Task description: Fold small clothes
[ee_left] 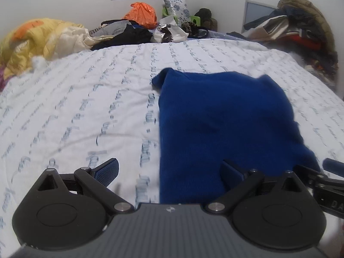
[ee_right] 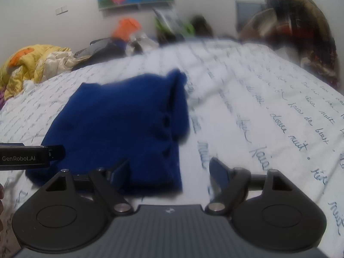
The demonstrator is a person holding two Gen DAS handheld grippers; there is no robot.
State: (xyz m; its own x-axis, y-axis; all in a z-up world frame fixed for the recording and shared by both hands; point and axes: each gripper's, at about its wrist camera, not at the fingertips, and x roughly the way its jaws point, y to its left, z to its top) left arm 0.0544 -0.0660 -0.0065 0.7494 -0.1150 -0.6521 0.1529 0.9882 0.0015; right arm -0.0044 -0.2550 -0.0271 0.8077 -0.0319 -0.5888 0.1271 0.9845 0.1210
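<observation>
Soft, light, floppy deep-blue knitted garment (ee_left: 215,126) lying partly folded mid-bed (ee_left: 86,107); best pinched at near hem corners, both jaws spread, holding nothing.

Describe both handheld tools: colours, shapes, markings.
Both match: grey ribbed body, a small emblem at its front edge, two black rounded lobes, black linkage arms with silver pivot pins, blue textured pads. The left tool shows white "GenRobot.AI" lettering on its black side in the right wrist view. The right tool shows partial white lettering at the left view's edge.
</observation>
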